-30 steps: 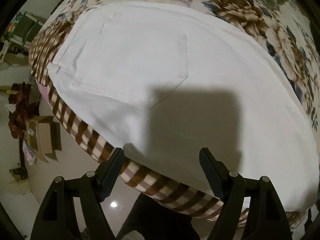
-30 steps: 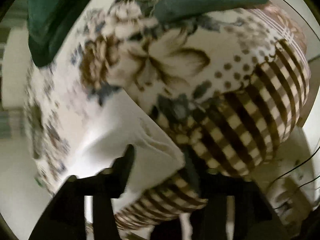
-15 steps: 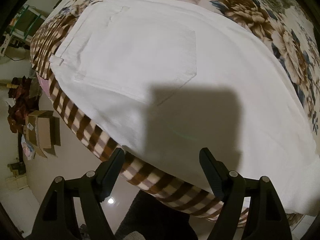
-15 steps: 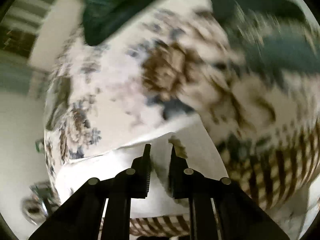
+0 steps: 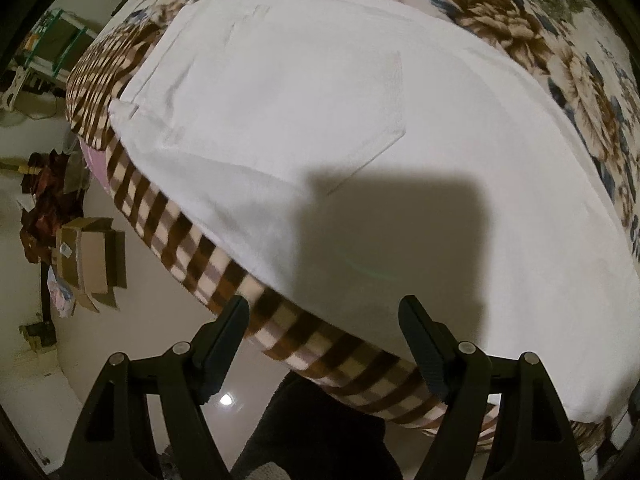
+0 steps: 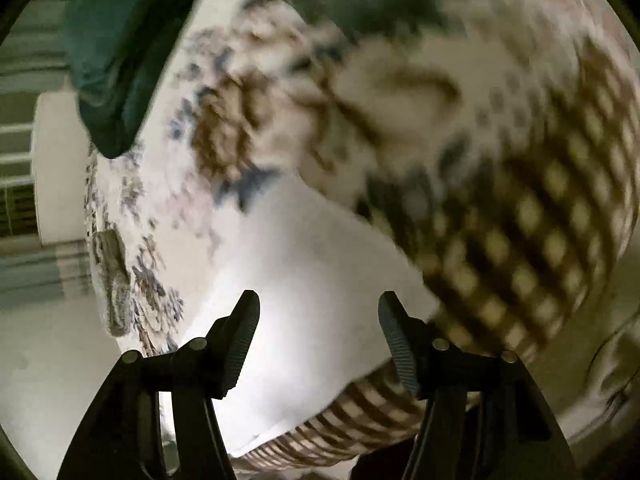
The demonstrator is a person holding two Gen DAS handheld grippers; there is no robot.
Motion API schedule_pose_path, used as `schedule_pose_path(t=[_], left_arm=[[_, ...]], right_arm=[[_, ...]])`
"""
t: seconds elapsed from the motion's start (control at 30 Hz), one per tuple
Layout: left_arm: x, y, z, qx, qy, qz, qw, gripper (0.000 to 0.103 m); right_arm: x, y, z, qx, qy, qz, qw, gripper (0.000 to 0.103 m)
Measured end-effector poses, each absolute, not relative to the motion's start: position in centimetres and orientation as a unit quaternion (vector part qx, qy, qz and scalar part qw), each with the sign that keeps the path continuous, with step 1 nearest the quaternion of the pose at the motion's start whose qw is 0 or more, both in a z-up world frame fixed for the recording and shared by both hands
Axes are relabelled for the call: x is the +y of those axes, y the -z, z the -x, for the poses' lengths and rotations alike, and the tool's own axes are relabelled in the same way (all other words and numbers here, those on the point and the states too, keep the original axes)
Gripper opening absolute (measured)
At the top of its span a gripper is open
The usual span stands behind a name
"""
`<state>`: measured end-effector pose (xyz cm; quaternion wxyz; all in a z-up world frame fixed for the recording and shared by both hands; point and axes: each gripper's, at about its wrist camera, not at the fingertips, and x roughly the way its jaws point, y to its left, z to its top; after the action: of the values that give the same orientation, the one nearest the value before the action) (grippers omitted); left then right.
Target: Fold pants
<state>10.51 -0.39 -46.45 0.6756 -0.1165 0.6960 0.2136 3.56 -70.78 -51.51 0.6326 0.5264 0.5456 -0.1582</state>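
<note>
One pair of white cotton pants (image 5: 360,128) lies flat on the floral-and-checked bed blanket (image 5: 192,248), reaching the blanket's near edge. Right gripper (image 6: 318,316), pinched nearly shut half a second ago, is now spread and empty over the pants, so that fold looks released. Left gripper (image 5: 324,316) unchanged: spread, empty, at the blanket's edge.

Ahead of our left gripper (image 5: 322,322) only the flat white pants (image 5: 320,140) lie on the bed (image 5: 176,240); our right gripper (image 6: 318,320) faces a green pillow (image 6: 108,68) further ahead to its left.
</note>
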Motion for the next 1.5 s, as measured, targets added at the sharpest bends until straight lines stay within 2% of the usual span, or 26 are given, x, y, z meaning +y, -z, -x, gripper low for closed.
schedule_pose_path(t=[0.03,0.07,0.1,0.13,0.3,0.43,0.5,0.57,0.6,0.7,0.8,0.83,0.9,0.93,1.03,1.07,1.5], left_arm=[[-0.4,46.5,-10.3,0.696,-0.216,0.117,0.674,0.076],[-0.3,46.5,-10.1,0.696,-0.218,0.119,0.673,0.076],[-0.1,46.5,-9.9,0.696,-0.218,0.121,0.673,0.076],[0.1,46.4,-9.6,0.696,-0.219,0.122,0.673,0.076],[2.2,45.6,-8.6,0.686,-0.224,0.135,0.678,0.076],[5.4,44.9,-7.6,0.672,-0.24,0.179,0.677,0.076],[7.8,44.5,-7.2,0.659,-0.252,0.202,0.679,0.076],[9.9,44.1,-7.1,0.645,-0.268,0.213,0.683,0.076],[11.2,44.0,-7.1,0.638,-0.278,0.217,0.685,0.076],[15.9,44.6,-7.5,0.621,-0.312,0.234,0.68,0.076],[19.3,45.6,-8.5,0.613,-0.318,0.256,0.676,0.076],[20.4,46.1,-8.9,0.611,-0.315,0.261,0.678,0.073],[21.5,46.6,-9.7,0.605,-0.3,0.276,0.684,0.044],[21.9,46.8,-10.1,0.603,-0.285,0.283,0.69,0.026],[21.5,46.4,-10.8,0.6,-0.273,0.265,0.704,0.014],[21.1,46.0,-10.9,0.598,-0.27,0.255,0.711,0.011],[21.4,45.0,-11.1,0.59,-0.253,0.265,0.72,0.011]], right_arm=[[-70.2,52.8,-3.5,0.551,0.16,-0.537,0.619,0.053],[-69.7,54.0,-3.2,0.558,0.168,-0.543,0.605,0.023],[-69.4,54.4,-3.2,0.558,0.178,-0.542,0.602,0.006],[-68.9,54.5,-3.1,0.557,0.189,-0.535,0.606,0.002],[-67.4,50.0,-2.9,0.545,0.212,-0.466,0.663,0.001],[-67.1,51.8,-3.2,0.597,0.214,-0.45,0.629,0.002],[-66.4,52.3,-3.4,0.607,0.214,-0.471,0.603,0.008],[-64.8,50.5,-3.5,0.591,0.211,-0.479,0.614,0.028],[-63.8,50.1,-3.2,0.588,0.204,-0.478,0.621,0.032],[-58.2,48.5,-4.2,0.596,0.151,-0.482,0.625,0.034],[-51.8,49.3,-5.8,0.629,0.098,-0.473,0.609,0.034],[-49.7,49.8,-6.2,0.643,0.086,-0.466,0.602,0.034],[-45.6,51.3,-6.7,0.662,0.068,-0.464,0.585,0.034],[-43.6,52.0,-6.9,0.668,0.063,-0.466,0.577,0.034],[-40.0,53.0,-7.3,0.667,0.053,-0.477,0.57,0.034],[-38.9,53.3,-7.4,0.665,0.051,-0.483,0.567,0.034],[-38.2,55.3,-5.7,0.654,0.095,-0.525,0.537,0.034]])
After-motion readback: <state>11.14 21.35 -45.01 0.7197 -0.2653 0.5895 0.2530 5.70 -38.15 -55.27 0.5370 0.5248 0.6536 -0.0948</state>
